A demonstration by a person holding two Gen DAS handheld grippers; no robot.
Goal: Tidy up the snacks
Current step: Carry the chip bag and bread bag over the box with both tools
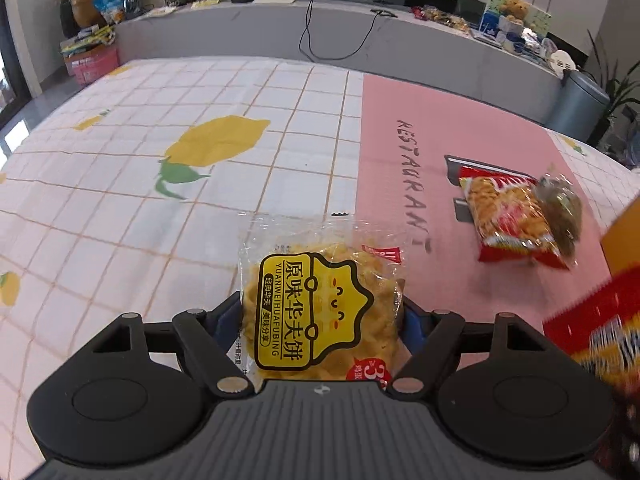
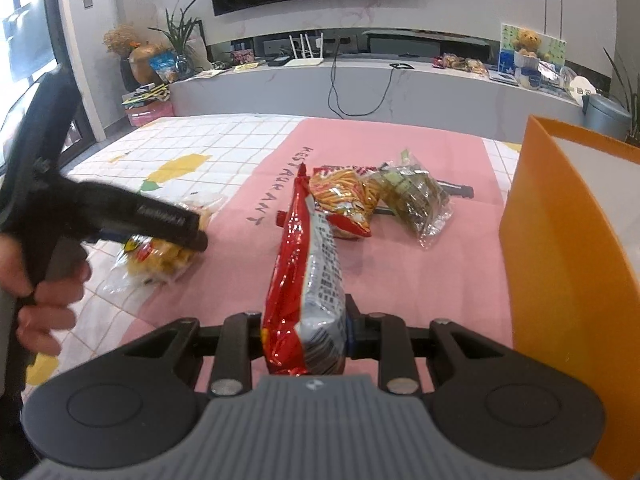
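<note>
A clear packet of yellow waffle biscuits (image 1: 312, 308) with a yellow label sits between the blue pads of my left gripper (image 1: 320, 314), which press on its two sides. In the right wrist view this gripper (image 2: 176, 236) hangs low over the table's left side with the same packet (image 2: 160, 260) under it. My right gripper (image 2: 306, 320) is shut on a tall red snack bag (image 2: 300, 248), held on edge above the pink mat (image 2: 400, 280). That bag shows blurred at the right edge of the left wrist view (image 1: 600, 332).
A red packet of fries-like snacks (image 2: 344, 204) and a clear packet with brownish-green contents (image 2: 416, 200) lie together on the mat's far side. An orange box (image 2: 560, 240) stands at the right. A person's hand (image 2: 44, 300) grips the left handle. The lemon-print tablecloth (image 1: 160, 200) covers the left.
</note>
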